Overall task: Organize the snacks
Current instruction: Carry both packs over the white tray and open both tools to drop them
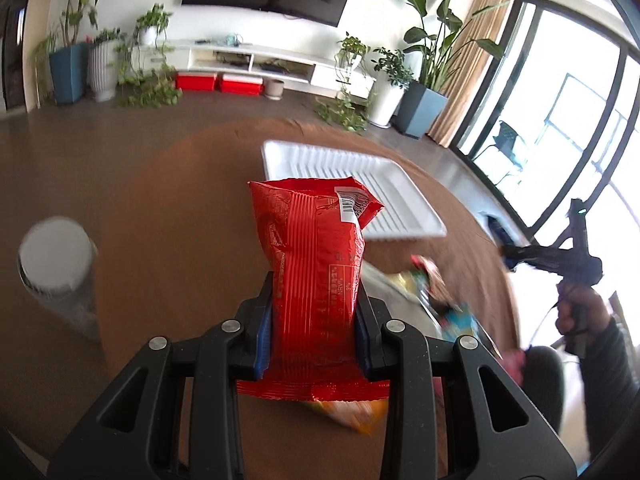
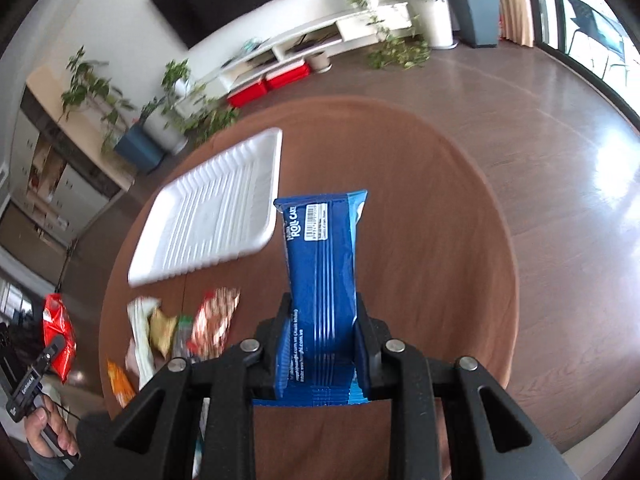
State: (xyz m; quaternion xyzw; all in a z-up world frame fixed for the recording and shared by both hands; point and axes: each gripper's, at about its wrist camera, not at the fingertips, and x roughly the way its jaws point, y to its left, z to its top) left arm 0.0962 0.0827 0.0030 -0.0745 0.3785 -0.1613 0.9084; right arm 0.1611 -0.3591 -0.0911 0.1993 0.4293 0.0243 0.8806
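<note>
1. While both packets hang clear of the round brown wooden table (image 2: 440,208), you have the left gripper (image 1: 316,320) clamped narrowly across the lower part of a red crinkled foil snack packet (image 1: 316,264), whose long axis runs straight out along the fingers, barcode end farthest from you.
2. Your right gripper (image 2: 323,332) pinches a blue glossy roll-cake wrapper (image 2: 324,256) the same way: jaws nearly closed, pads pressing both sides, the packet standing up along the fingers.
3. The white ribbed plastic tray (image 1: 404,200) sits empty on the table's far side. From the left gripper it lies ahead and to the right, just beyond the red packet's top edge; from the right gripper it lies ahead and to the left (image 2: 212,216), beside the blue wrapper.
4. Judging by that, the tray sits between your two hands, with neither plainly nearer, so each must carry inward and forward to get over it.
5. A loose heap of mixed snack packets (image 2: 180,328) waits on the near side of the table, between you and the tray.
6. Blur makes the grey cylindrical tin with a white lid (image 1: 56,268), at the left, hard to read.
</note>
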